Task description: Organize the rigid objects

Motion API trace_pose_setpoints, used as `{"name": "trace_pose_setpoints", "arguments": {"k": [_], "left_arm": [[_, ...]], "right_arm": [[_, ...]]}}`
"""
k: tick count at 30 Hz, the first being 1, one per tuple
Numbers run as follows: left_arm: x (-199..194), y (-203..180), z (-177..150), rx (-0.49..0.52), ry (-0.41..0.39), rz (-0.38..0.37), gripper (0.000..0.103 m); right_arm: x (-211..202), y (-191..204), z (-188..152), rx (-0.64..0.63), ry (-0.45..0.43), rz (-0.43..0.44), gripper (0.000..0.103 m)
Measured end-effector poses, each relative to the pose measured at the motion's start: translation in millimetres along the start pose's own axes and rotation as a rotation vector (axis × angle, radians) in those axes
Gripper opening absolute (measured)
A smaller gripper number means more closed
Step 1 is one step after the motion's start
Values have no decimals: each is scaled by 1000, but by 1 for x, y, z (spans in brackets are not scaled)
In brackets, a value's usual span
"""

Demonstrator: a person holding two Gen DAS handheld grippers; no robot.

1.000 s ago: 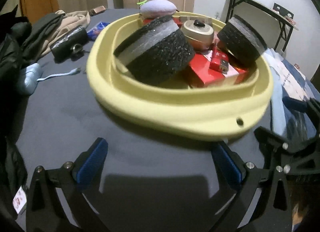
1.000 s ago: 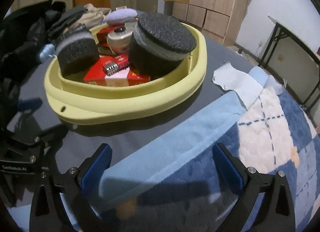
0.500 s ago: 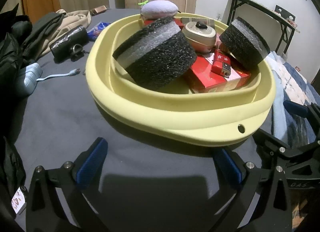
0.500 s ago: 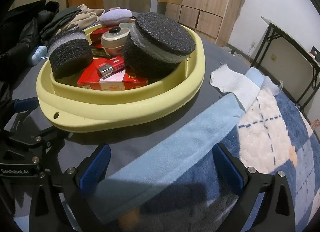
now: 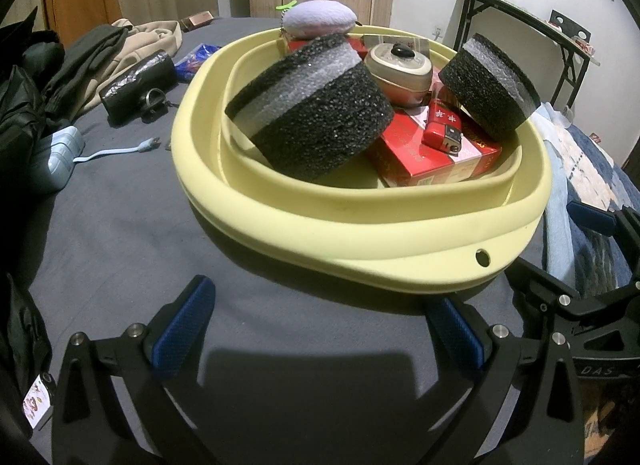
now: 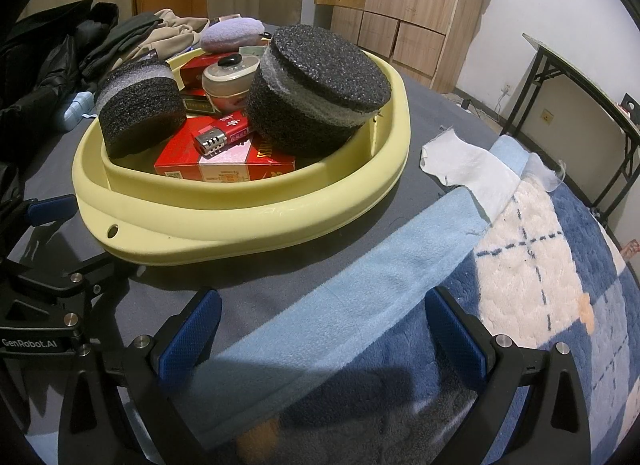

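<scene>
Here, yellow basin (image 5: pixel 360 233) just ahead of both wide-spread jaws, untouched.

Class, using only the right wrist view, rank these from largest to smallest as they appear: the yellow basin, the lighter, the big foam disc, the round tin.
1. yellow basin
2. big foam disc
3. round tin
4. lighter

The lighter lies nearer the camera than the tin, so that last pair is less certain.

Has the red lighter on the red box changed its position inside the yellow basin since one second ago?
No. The red lighter lies on the red box, between the two foam discs, as before; only the cameras shifted.
</scene>
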State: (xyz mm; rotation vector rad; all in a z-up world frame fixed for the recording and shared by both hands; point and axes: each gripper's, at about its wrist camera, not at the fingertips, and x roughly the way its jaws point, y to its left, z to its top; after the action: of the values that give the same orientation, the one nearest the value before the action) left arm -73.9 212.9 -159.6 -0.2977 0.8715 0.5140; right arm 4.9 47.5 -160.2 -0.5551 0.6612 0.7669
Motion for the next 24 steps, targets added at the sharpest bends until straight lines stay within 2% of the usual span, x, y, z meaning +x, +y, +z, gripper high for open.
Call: {"name": "trace_pose_setpoints", "arguments": {"k": [24], "left_arm": [[-1, 0, -1, -1, 0, -1, 103]], "right_arm": [[0, 0, 0, 0, 0, -1, 103]]}}
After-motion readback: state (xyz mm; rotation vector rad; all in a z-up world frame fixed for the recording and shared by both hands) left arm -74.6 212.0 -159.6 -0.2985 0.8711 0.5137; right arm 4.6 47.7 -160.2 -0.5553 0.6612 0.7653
